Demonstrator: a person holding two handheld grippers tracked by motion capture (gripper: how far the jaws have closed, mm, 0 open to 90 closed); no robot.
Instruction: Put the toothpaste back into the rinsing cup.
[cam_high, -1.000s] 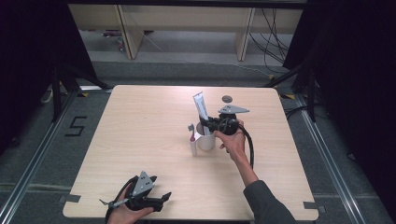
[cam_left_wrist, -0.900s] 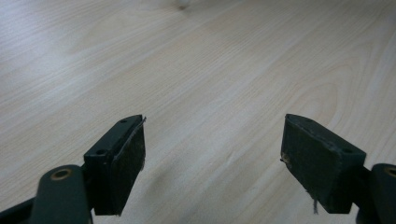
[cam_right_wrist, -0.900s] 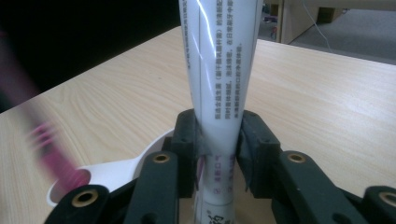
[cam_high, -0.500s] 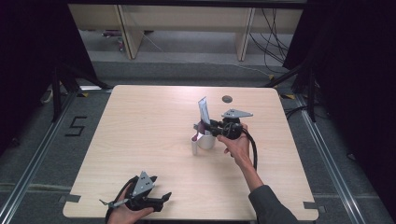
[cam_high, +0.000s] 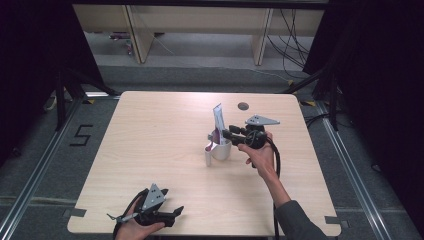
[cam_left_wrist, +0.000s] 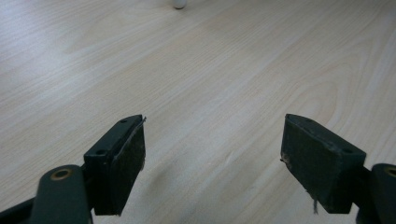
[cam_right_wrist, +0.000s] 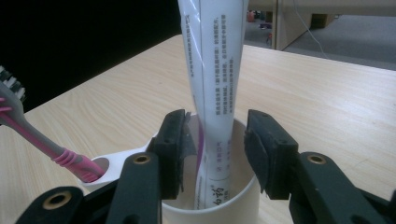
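White cup (cam_right_wrist: 210, 205) holding upright toothpaste tube (cam_right_wrist: 217, 84), pink toothbrush (cam_right_wrist: 42, 140) in side slot, right fingers (cam_right_wrist: 175, 149) just opening off the tube

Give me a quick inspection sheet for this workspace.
Surface: light wood table, bare.
Job's things: toothpaste tube upright in white cup; pink toothbrush in the cup's side holder.
Clutter: nothing seen.
Grippers: right gripper jaws have just been opening, tube between them, not pressed; left gripper open above bare wood.
Cables: black cable trails from right gripper; more on the floor behind.
Surroundings: dark curtains, wooden furniture legs beyond the table.
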